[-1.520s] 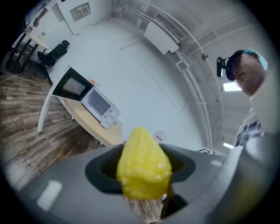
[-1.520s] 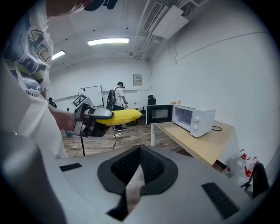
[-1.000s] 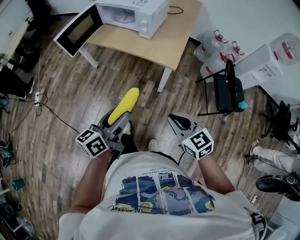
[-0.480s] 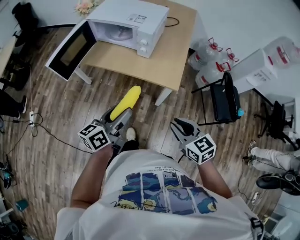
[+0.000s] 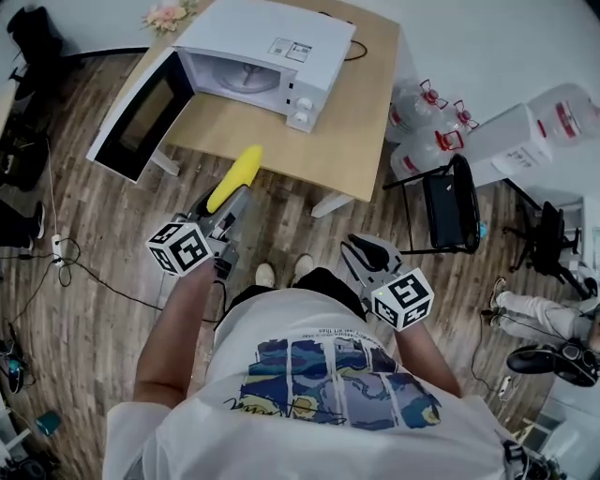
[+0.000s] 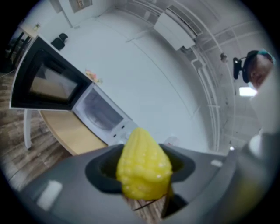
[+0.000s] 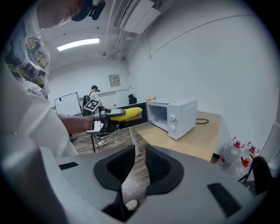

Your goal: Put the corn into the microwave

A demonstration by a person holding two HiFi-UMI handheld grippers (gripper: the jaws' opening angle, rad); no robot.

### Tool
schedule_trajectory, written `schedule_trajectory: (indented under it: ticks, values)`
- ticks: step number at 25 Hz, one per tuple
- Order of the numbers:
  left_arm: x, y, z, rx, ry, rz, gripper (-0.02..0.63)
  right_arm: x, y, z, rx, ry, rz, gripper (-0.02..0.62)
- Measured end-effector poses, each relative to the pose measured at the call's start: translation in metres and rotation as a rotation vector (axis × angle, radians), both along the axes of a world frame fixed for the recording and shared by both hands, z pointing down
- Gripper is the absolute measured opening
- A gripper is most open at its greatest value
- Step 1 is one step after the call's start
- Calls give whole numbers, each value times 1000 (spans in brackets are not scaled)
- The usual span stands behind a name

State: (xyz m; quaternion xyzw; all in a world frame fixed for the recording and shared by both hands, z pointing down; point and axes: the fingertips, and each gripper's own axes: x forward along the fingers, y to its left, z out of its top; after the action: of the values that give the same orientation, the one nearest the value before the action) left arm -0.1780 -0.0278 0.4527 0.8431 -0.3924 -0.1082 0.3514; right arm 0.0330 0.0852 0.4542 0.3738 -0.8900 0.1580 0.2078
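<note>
A yellow corn cob (image 5: 236,175) sticks out forward from my left gripper (image 5: 228,197), which is shut on its rear part. The cob's tip reaches the front edge of the wooden table (image 5: 347,122). On that table stands a white microwave (image 5: 267,56) with its door (image 5: 136,117) swung open to the left and its chamber showing. In the left gripper view the corn (image 6: 144,164) fills the jaws, with the microwave (image 6: 103,113) ahead. My right gripper (image 5: 361,251) hangs lower right, its jaws (image 7: 139,151) a narrow gap apart with nothing between.
Water bottles (image 5: 422,98), a black chair (image 5: 452,197) and a white bin (image 5: 525,127) stand right of the table. Cables (image 5: 84,277) run over the wood floor at left. Flowers (image 5: 169,14) lie behind the microwave. The open door overhangs the table's left side.
The person has walked toward the table. The left gripper carried the corn forward from over the floor to the table's front edge. The right gripper followed, its jaws unchanged.
</note>
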Motion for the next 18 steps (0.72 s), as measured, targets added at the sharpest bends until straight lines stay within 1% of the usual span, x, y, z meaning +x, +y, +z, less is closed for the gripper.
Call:
schedule_trajectory:
  ticks: [4,6,8,13,15,18]
  values:
    - [-11,-35,10,-21,-32,-72,250,12,-27,-7,18,-4,5,64]
    - [-11,-50,13,-30,-50,-103,250,21,-44,-12,29,-7,1,61]
    - [-8,-62,17,-41,-74,-123,250,28,-58,-13,16,-21,0,58]
    - [-3,-98,27,-62,-124,-174,250,38,-86,-17,27,-40,-50,58]
    - [0,-111,34,-68,-137,-197,250,52,-89,-8,7,-42,-43,57]
    - [2,-137,42,-76,-139,-229,250,72,-94,8,-34,-38,-6,54]
